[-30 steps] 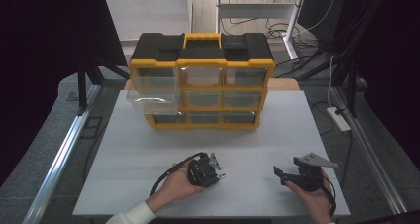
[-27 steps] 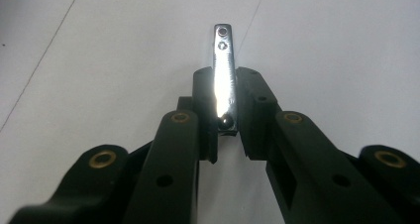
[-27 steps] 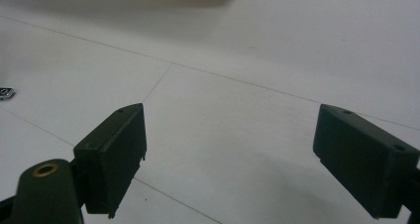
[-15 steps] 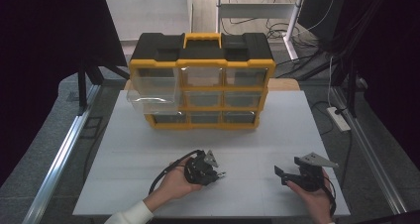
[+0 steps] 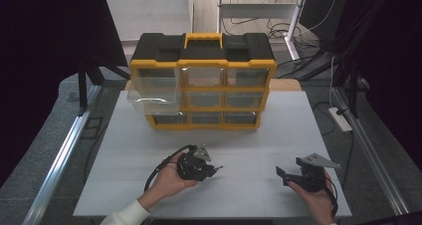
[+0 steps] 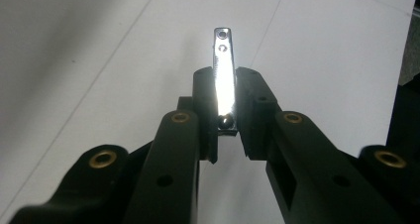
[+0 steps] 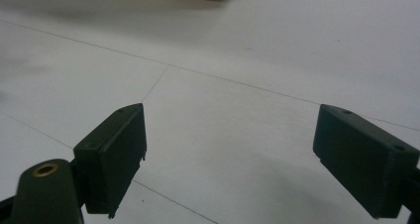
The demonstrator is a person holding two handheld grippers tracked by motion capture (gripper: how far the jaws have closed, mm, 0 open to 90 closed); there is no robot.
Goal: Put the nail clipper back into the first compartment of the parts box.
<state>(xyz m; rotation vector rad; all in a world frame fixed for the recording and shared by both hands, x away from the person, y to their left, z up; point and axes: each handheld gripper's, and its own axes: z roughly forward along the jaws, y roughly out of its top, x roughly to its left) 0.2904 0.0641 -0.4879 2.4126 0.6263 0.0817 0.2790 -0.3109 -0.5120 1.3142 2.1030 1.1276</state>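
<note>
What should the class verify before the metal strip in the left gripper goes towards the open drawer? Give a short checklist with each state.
1. Left gripper clamped on the metal strip: ok, pads press both sides.
2. Strip sticking out past the fingertips: ok.
3. Clear drawer at the left of the yellow organiser pulled out: ok.
4. Drawer's contents: cannot tell.
5. Right gripper open and apart from the left hand: ok.
6. White table between left gripper and drawer free of obstacles: ok.
</note>
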